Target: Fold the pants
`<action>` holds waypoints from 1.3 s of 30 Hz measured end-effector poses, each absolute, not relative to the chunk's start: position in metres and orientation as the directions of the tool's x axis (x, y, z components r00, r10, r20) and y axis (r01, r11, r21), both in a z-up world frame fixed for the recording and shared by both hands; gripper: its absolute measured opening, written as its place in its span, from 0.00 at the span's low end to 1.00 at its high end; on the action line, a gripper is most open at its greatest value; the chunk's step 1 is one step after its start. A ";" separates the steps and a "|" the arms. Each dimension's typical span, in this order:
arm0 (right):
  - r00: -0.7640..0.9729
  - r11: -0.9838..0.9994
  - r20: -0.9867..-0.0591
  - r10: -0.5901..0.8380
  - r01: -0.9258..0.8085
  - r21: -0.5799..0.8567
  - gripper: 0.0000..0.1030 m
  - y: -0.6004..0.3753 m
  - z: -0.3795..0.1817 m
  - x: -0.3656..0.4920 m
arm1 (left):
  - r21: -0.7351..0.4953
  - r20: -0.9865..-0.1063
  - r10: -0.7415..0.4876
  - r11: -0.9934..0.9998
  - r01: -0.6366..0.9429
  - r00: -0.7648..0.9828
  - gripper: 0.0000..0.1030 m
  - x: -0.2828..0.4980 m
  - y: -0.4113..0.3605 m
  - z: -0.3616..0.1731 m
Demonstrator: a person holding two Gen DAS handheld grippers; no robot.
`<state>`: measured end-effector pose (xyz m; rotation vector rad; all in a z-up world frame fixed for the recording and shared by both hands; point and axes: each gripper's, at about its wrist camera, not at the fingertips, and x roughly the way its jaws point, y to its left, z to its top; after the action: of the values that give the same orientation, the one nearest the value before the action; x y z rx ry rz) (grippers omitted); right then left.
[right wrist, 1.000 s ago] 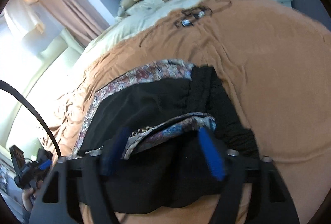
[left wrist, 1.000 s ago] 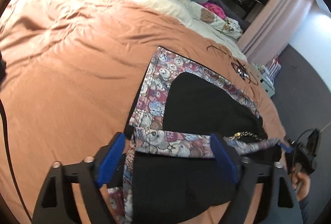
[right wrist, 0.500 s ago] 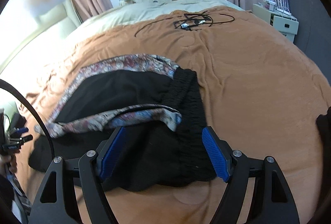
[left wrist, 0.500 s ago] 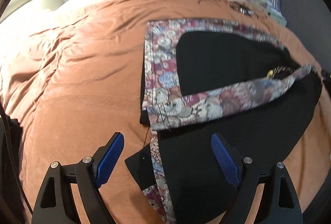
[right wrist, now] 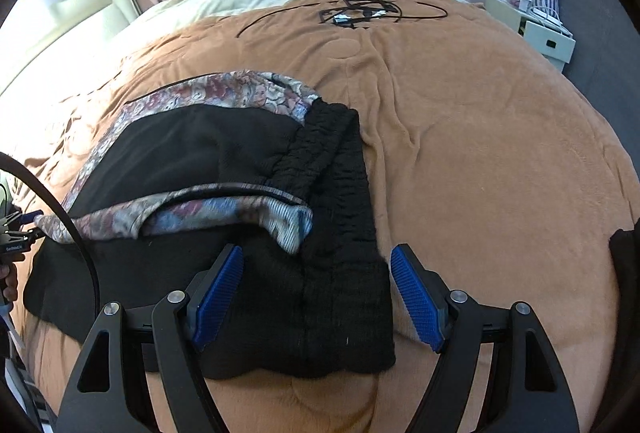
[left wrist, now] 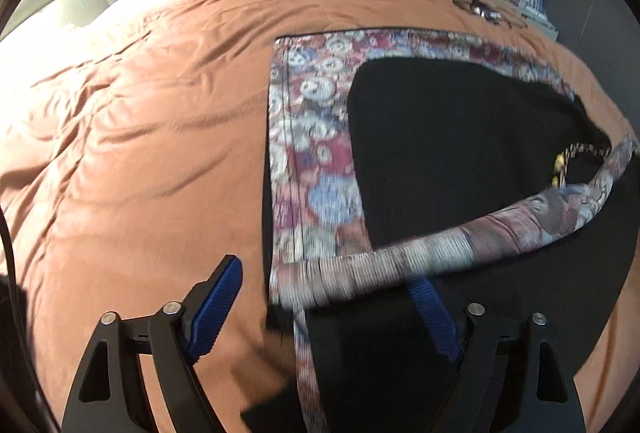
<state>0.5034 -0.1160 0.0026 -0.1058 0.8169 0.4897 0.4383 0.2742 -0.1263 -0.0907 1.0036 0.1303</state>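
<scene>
While both grippers, left gripper (left wrist: 326, 307) just narrowing and right gripper (right wrist: 316, 291), gape empty, the black, floral-trimmed fabric pants (right wrist: 224, 265) look sloppy; the 9 o'clock trim could unfold.

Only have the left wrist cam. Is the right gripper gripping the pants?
Observer: No. The right gripper is open, its pads either side of the black elastic waistband, not pinching it.
Operator: Waistband flat?
Observer: No, it is bunched and wrinkled. The patterned side strip of the pants lies folded over, right up to it.
Operator: Anything right of that?
Observer: Bare blanket, then a dark item at the picture's edge, apart from the pants.
</scene>
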 end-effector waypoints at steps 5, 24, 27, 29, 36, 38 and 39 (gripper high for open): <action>0.579 0.878 -0.720 0.384 -0.469 0.091 0.73 -0.109 -0.002 0.513 | -0.066 -0.837 0.031 0.986 -0.156 0.546 0.66 0.456 0.287 -0.130; 0.545 0.847 -0.723 0.425 -0.521 0.105 0.64 -0.135 -0.001 0.489 | -0.094 -0.848 -0.038 0.993 -0.078 0.529 0.38 0.432 0.272 -0.134; 0.539 0.846 -0.726 0.426 -0.521 0.109 0.62 -0.135 -0.002 0.492 | -0.076 -0.853 -0.029 0.995 -0.070 0.522 0.38 0.437 0.271 -0.136; 0.538 0.848 -0.730 0.421 -0.520 0.105 0.56 -0.134 -0.004 0.495 | -0.076 -0.855 -0.029 0.995 -0.071 0.518 0.28 0.440 0.270 -0.137; 0.560 0.850 -0.722 0.407 -0.522 0.075 0.35 -0.132 -0.003 0.495 | -0.032 -0.829 0.023 0.995 -0.089 0.559 0.08 0.439 0.265 -0.122; 0.569 0.845 -0.706 0.422 -0.530 0.077 0.12 -0.133 0.002 0.492 | -0.029 -0.812 0.042 0.993 -0.111 0.583 0.08 0.437 0.270 -0.110; 0.582 0.846 -0.698 0.418 -0.529 0.066 0.02 -0.132 0.007 0.490 | -0.026 -0.802 0.054 0.992 -0.124 0.594 0.08 0.436 0.273 -0.104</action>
<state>0.4898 -0.1325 0.0072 -0.1555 0.7718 0.5559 0.4357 0.2726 -0.1037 -0.0821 0.9289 0.1034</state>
